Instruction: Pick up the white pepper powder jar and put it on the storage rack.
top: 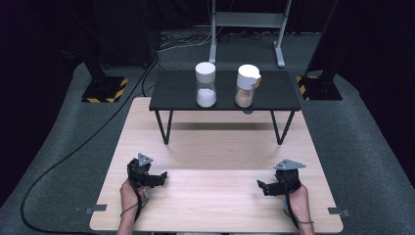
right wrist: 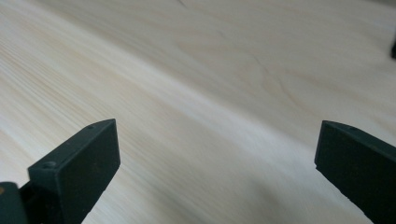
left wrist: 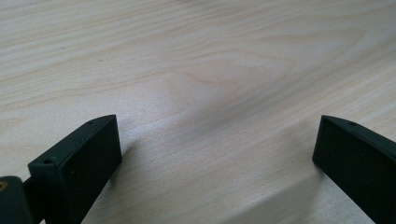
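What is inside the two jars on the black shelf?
The left jar holds white powder filling its lower part. The right jar holds a tan or brownish fill low down. White lids cover both tops, hiding anything directly beneath them.

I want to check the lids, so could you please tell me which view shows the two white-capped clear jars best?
The high view: both white-capped clear jars stand upright on the black shelf. Both gripper views face bare wooden tabletop instead.
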`<state>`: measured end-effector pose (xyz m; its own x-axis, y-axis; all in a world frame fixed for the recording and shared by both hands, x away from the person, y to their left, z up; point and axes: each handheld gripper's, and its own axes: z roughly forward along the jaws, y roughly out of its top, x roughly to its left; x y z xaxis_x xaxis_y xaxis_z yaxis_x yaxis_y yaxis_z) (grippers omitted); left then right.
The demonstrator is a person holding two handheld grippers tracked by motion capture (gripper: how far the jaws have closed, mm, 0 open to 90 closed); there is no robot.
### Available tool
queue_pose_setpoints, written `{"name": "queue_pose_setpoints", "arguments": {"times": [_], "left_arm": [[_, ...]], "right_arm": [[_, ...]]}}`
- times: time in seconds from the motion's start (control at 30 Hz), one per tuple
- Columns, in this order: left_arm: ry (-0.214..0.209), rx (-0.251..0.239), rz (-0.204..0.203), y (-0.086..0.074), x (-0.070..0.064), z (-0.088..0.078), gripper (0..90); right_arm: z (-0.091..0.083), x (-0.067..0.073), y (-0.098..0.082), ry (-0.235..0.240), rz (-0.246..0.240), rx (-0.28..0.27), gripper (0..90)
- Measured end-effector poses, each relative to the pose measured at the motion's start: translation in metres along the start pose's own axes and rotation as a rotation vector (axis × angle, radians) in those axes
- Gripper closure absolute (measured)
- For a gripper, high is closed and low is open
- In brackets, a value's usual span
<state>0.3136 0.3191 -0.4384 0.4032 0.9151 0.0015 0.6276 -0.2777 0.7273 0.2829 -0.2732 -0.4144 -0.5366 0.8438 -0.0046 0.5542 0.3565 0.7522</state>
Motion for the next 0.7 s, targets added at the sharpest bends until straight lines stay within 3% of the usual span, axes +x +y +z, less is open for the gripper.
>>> {"name": "queue_pose_setpoints", "arguments": {"times": [0.03, 0.17, 0.27, 0.57, 0.7], "left_arm": [[0.001, -0.001, 0.0, 0.0, 0.0, 0.0, 0.9], [0.005, -0.002, 0.003, 0.0, -0.001, 0.0, 0.9], [0.007, -0.005, 0.002, -0.001, -0.002, 0.0, 0.8], [0.012, -0.005, 0.009, -0.001, -0.003, -0.001, 0.8], [0.013, -0.006, 0.011, -0.001, -0.004, -0.001, 0.8]], "right_arm": [[0.0, 0.0, -0.007, -0.019, 0.007, -0.006, 0.0], [-0.002, -0.008, -0.023, -0.011, 0.027, -0.029, 0.0], [-0.001, -0.015, -0.03, 0.018, 0.041, -0.039, 0.0], [0.001, -0.018, -0.03, 0.056, -0.023, -0.013, 0.0], [0.0, -0.019, -0.032, 0.06, -0.02, -0.022, 0.0]]}}
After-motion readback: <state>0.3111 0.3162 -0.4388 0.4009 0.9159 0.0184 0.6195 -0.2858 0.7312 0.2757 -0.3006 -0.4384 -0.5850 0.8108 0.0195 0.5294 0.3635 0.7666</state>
